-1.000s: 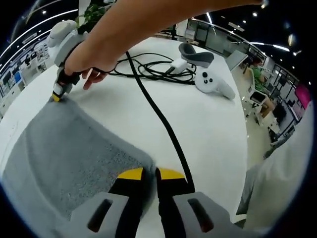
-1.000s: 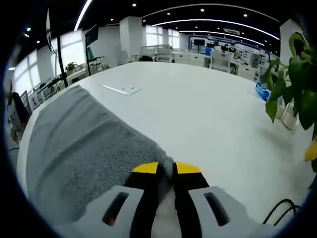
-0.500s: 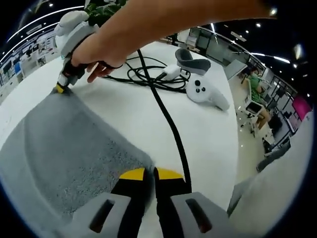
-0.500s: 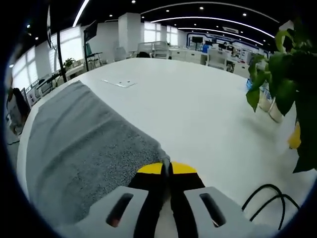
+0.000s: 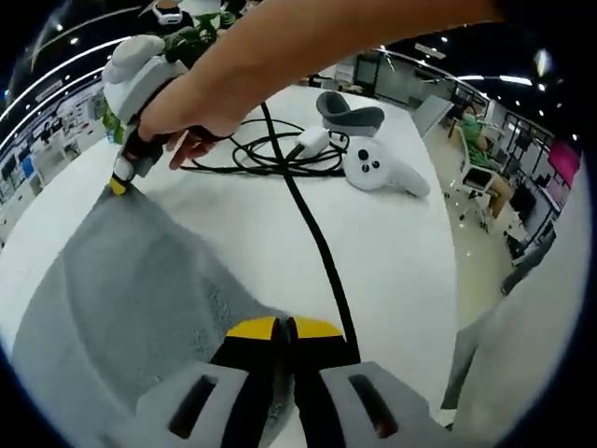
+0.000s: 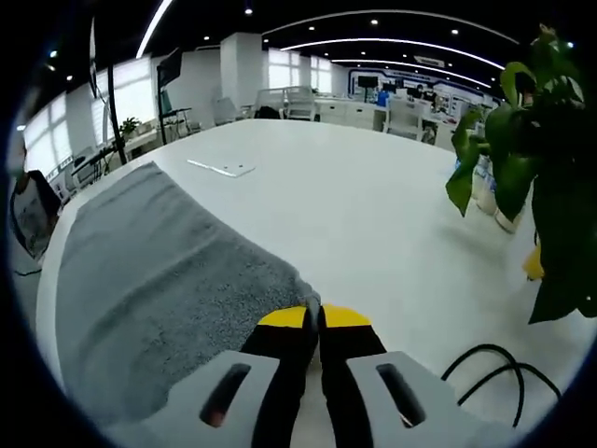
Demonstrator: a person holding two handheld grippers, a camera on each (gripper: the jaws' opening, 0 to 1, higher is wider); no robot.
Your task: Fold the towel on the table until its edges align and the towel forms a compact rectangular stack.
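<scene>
With both grippers (image 5: 286,329) (image 6: 313,317) clamped on towel (image 5: 121,299) corners, uneven lifting could skew your fold.

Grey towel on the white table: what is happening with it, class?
A person is working the grey towel with a hand-held tool in each hand. The left tool is shut on one corner, and the right tool is shut on another. The towel is spread on the white table, fold not yet made. A black cable and white controller lie nearby.
</scene>
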